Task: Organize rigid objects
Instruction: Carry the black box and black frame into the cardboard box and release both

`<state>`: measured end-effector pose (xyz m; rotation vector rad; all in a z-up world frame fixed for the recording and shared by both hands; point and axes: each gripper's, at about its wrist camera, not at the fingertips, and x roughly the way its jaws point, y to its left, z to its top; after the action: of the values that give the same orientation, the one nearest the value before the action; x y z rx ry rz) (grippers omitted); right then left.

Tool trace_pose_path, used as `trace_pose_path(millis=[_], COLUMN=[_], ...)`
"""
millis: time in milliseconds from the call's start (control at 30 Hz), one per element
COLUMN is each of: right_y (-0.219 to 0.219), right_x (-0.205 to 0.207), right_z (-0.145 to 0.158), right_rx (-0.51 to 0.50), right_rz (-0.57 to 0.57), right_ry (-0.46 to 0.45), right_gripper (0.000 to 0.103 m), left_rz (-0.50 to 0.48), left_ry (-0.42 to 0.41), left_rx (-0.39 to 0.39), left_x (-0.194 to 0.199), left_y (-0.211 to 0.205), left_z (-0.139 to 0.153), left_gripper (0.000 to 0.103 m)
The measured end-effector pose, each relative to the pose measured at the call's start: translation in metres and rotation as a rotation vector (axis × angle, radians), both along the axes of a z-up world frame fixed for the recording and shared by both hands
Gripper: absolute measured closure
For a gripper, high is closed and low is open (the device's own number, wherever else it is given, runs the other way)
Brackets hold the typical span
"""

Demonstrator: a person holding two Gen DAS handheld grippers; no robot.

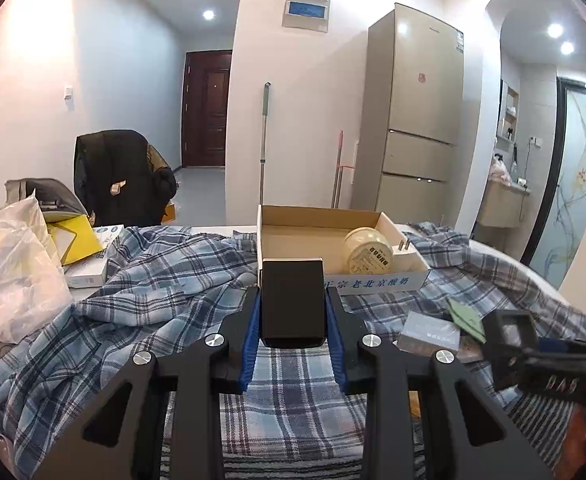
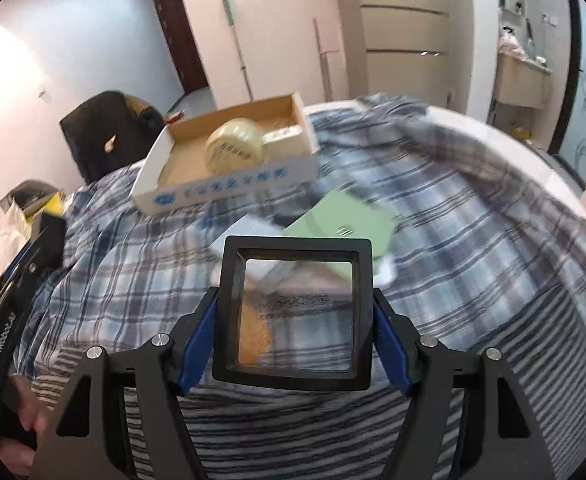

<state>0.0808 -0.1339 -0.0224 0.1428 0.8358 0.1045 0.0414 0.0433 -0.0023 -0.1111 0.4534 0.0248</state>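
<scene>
My left gripper [image 1: 293,300] is shut on a black rectangular box [image 1: 293,304], held above the plaid cloth just in front of the cardboard tray [image 1: 293,232]. The tray holds a cream jar [image 1: 368,250] and a white plug adapter [image 1: 407,256]. My right gripper [image 2: 295,308] is shut on a black square frame case with a clear window [image 2: 295,312], held over the cloth. It also shows in the left wrist view [image 1: 509,332] at the right. The tray [image 2: 229,192] with the jar [image 2: 235,150] lies ahead-left in the right wrist view.
A green card [image 2: 341,226] and a grey flat box [image 1: 429,334] lie on the plaid cloth [image 1: 165,280]. White plastic bag [image 1: 13,280], yellow item and a white box [image 1: 93,264] sit at the left. A chair with a dark jacket [image 1: 117,176] and a fridge [image 1: 417,120] stand behind.
</scene>
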Motion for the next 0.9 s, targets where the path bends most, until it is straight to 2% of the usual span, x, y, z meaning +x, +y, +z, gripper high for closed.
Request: trace_pose_path(millis=[67,133,200,267,400,633,800,900], right_y=[-0.011,-0.023,-0.032,-0.039,-0.045,-0.041,-0.028,-0.025], right_x=[0.0,-0.001,-0.003,-0.004,-0.002,0.015,0.041,0.056], right_z=[0.008,0.017,0.026,0.036,0.058,0.095,0.125,0.141], right_rx=[-0.015,-0.045,-0.055,-0.061,-0.091,-0.047,-0.027,0.047], right_rz=[-0.012,-0.025,-0.031,-0.025,0.001,0.101,0.146,0.169], right_ry=[-0.029,-0.06,-0.084,-0.114,-0.183,-0.264,-0.319,-0.317], right_gripper=[0.033,0.033,0.033,0.033,0.033,0.033,0.033,0.033], left_rz=[-0.025,-0.063,-0.08,-0.067,-0.052,-0.03,-0.048,-0.016], left_ry=[0.021,0.001,-0.03,-0.048,-0.019,-0.033,-0.093,-0.153], left_rx=[-0.055,-0.134,-0.149,-0.107,-0.076,0.054,0.075,0.099], left_x=[-0.001,-0.008,-0.013,-0.017,-0.013,-0.003,0.021,0.038], left_y=[0.004,0.008,0.009,0.005,0.002,-0.015,-0.022,-0.013], left_z=[0.005,0.013,0.022,0.032,0.05,0.095,0.135,0.153], left_gripper=[0.071,0.071,0.071,0.071,0.071,0.071,0.071,0.071])
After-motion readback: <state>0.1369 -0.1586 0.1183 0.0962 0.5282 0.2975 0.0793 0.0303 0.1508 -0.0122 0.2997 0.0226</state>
